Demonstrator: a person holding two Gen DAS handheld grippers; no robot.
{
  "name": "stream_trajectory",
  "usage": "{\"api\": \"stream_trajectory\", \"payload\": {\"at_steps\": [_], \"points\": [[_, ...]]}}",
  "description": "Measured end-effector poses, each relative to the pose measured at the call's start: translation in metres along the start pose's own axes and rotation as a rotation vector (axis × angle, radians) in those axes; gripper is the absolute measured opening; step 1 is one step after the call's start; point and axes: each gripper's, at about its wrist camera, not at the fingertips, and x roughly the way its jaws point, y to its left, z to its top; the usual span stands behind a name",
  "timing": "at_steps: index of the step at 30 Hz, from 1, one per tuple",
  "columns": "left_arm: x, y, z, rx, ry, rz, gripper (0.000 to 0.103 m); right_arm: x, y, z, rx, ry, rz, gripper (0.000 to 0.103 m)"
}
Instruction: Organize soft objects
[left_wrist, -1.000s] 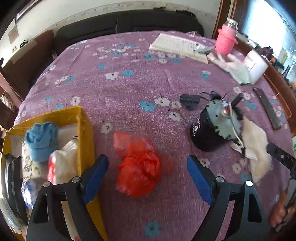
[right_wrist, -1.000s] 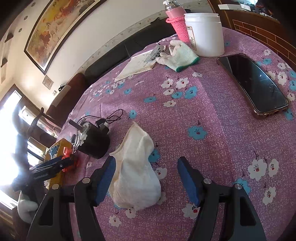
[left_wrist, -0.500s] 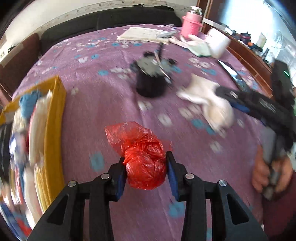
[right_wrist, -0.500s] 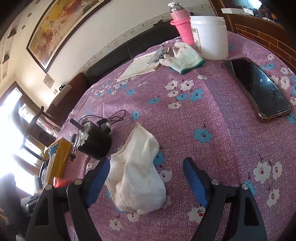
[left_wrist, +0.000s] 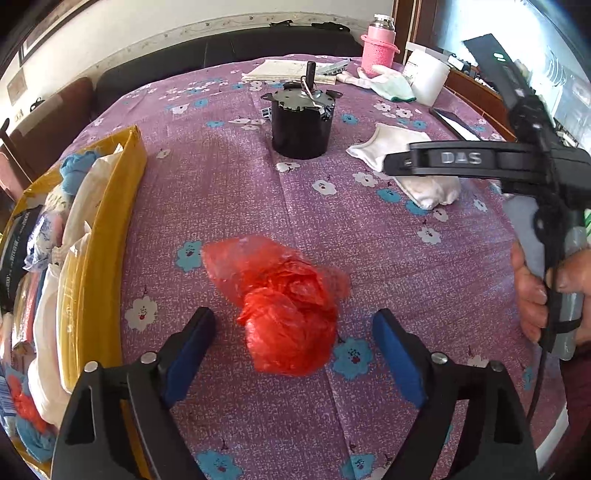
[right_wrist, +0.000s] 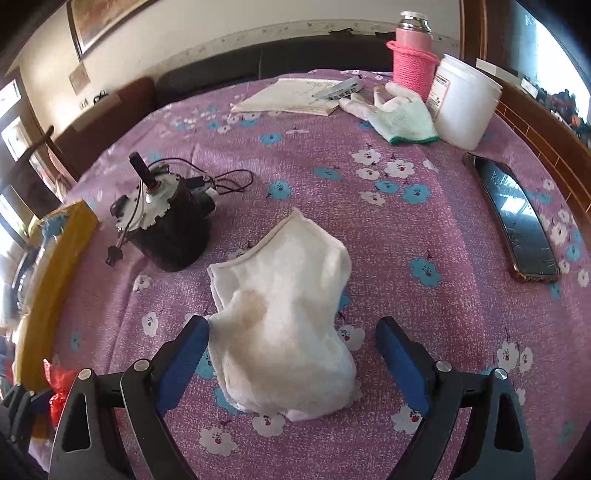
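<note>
My left gripper (left_wrist: 293, 349), just reopened, straddles the red plastic bag (left_wrist: 284, 310) untouched; my right gripper (right_wrist: 291, 363), widening, brackets the white cloth (right_wrist: 284, 317), whose length runs away from me.

Tablecloth (left_wrist: 369, 258) — woven cloth, matt, slightly grainy, printed with flowers. Red bag (left_wrist: 288, 310): thin crinkled plastic film, translucent, faintly shiny. White cloth (right_wrist: 284, 314) looks soft, fuzzy, matt. Motor (right_wrist: 162, 225) — dull black casing, bright metal top plate. Phone (right_wrist: 521, 221): glossy glass face. Yellow box (left_wrist: 99, 240) appears smooth card. Tub (right_wrist: 465, 107) is matt white plastic.
</note>
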Motion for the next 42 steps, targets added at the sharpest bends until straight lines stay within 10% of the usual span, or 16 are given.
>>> {"api": "stream_trajectory", "payload": {"at_steps": [5, 9, 12, 32, 37, 42], "points": [[0.001, -0.002, -0.001, 0.01, 0.006, -0.004, 0.093, 0.014, 0.017, 0.009, -0.062, 0.036, -0.104, 0.093], [0.001, -0.003, -0.002, 0.011, 0.007, -0.002, 0.094, 0.008, 0.021, 0.011, -0.05, 0.021, -0.112, 0.035], [0.002, -0.003, -0.002, 0.015, 0.011, -0.004, 0.096, 0.001, 0.018, 0.003, -0.051, 0.024, -0.121, 0.028], [0.004, -0.005, -0.003, 0.029, 0.032, 0.008, 0.103, -0.069, -0.007, -0.095, -0.095, 0.029, -0.016, 0.034], [0.005, -0.006, -0.002, 0.032, 0.034, 0.01, 0.103, -0.07, -0.001, -0.102, -0.097, -0.003, 0.054, 0.073], [0.006, -0.005, -0.003, 0.032, 0.033, 0.01, 0.103, -0.063, 0.016, -0.104, -0.175, 0.016, 0.035, 0.088]]}}
